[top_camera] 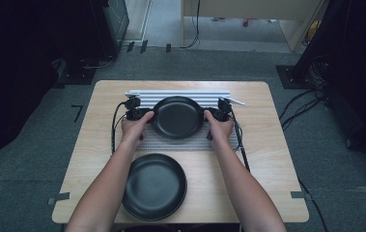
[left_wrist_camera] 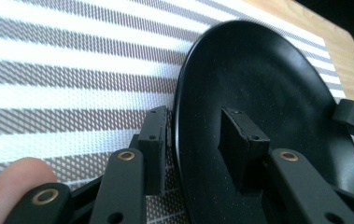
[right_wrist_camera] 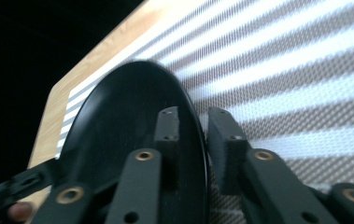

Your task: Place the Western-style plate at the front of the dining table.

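A black plate (top_camera: 177, 117) lies on a striped placemat (top_camera: 180, 94) at the middle of the table. My left gripper (top_camera: 147, 114) is at its left rim and my right gripper (top_camera: 208, 114) at its right rim. In the left gripper view the left gripper (left_wrist_camera: 193, 135) straddles the rim of the plate (left_wrist_camera: 268, 79), one jaw outside and one inside, open with a visible gap. In the right gripper view the right gripper (right_wrist_camera: 194, 128) has its jaws close together on the rim of the plate (right_wrist_camera: 123, 112). I cannot tell whether the plate is lifted off the mat.
A second black plate (top_camera: 154, 186) sits near the table's front edge, under the left forearm. A white stick-like object (top_camera: 236, 101) lies at the mat's back right corner. Cables trail from both grippers along the table. Bare wood (top_camera: 277, 145) lies to the right.
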Tool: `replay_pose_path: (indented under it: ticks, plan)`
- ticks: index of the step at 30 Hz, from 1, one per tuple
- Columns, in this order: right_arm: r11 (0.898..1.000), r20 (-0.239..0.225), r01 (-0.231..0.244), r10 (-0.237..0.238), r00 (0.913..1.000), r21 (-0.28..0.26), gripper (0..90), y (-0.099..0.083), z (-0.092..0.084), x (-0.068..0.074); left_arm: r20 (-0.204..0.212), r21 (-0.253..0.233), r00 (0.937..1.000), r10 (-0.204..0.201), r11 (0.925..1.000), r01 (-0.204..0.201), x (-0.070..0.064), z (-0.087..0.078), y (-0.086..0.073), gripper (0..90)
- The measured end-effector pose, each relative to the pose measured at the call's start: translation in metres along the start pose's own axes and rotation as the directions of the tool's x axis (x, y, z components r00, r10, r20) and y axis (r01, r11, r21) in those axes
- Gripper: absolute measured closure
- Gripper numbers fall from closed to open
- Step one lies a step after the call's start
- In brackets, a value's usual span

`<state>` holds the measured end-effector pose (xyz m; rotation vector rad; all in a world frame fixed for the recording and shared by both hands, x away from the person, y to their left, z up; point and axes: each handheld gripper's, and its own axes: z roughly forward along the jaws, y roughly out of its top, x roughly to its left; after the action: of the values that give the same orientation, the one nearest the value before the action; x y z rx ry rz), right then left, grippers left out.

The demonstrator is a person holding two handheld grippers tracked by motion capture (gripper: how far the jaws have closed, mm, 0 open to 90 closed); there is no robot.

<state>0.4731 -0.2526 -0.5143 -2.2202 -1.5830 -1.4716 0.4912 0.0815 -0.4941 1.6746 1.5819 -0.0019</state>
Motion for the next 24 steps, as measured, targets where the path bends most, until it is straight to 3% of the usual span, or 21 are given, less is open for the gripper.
replay_pose_path:
  ticks: [3,5,8,11,15,19,21,24]
  plan:
    - [0.996,0.066,0.081,-0.078,0.9948,-0.04,69.1,0.002,-0.008,0.004,-0.006,0.007,0.9996,0.028,0.9996,-0.028,0.001,-0.008,0.003,53.9]
    - [0.992,0.083,0.11,-0.105,0.991,-0.063,67.0,0.005,-0.014,0.005,0.007,0.002,0.9993,0.037,0.9993,-0.037,0.002,-0.014,0.003,50.8]
    - [0.986,0.077,0.142,-0.136,0.9877,-0.085,64.3,0.007,-0.021,0.003,0.021,-0.017,0.9981,0.058,0.9982,-0.058,0.002,-0.025,0.003,49.0]
    - [0.971,0.087,0.215,-0.207,0.9745,-0.101,54.7,0.008,-0.028,0.002,0.035,-0.047,0.9937,0.107,0.9934,-0.105,0.001,-0.037,0.001,48.8]
    - [0.97,0.09,0.234,-0.227,0.9697,-0.072,42.2,0.008,-0.039,0.002,0.044,-0.092,0.9876,0.151,0.9849,-0.146,-0.001,-0.055,-0.002,42.2]
    - [0.96,0.067,0.274,-0.271,0.9603,-0.055,34.5,0.005,-0.049,0.006,-0.02,-0.128,0.9842,0.176,0.9758,-0.177,-0.001,-0.065,-0.006,33.0]
    - [0.953,0.046,0.295,-0.293,0.9551,-0.064,35.0,0.003,-0.054,0.008,-0.033,-0.137,0.9858,0.165,0.9763,-0.168,0.001,-0.069,-0.007,28.7]
    - [0.938,0.073,0.344,-0.34,0.9375,-0.041,36.0,-0.003,-0.062,0.013,-0.057,-0.129,0.9858,0.158,0.978,-0.164,0.002,-0.075,-0.008,19.9]
